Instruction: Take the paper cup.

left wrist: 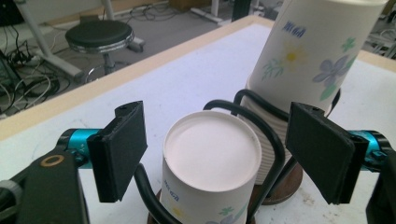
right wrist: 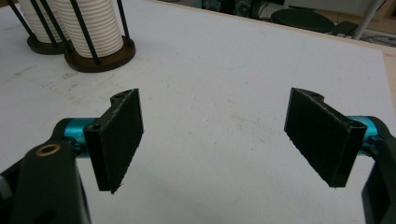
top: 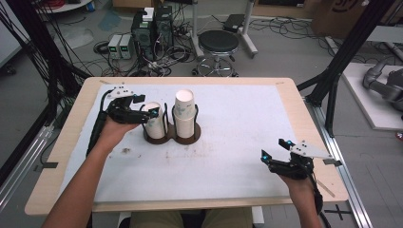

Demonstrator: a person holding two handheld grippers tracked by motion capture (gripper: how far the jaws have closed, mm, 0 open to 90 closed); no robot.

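the left hand-held gripper [left wrist: 212,154] sits spread wide around the upside-down paper cup [left wrist: 212,161] in the wire holder [left wrist: 261,140] near the worktop's far left; closing off-centre could crush or tip it. the right hand-held gripper [right wrist: 212,140] is released too.

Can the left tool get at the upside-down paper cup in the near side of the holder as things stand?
Probably yes: the left tool stands open with the upside-down cup between its jaws; the holder's black wire loop beside the cup may crowd one jaw.
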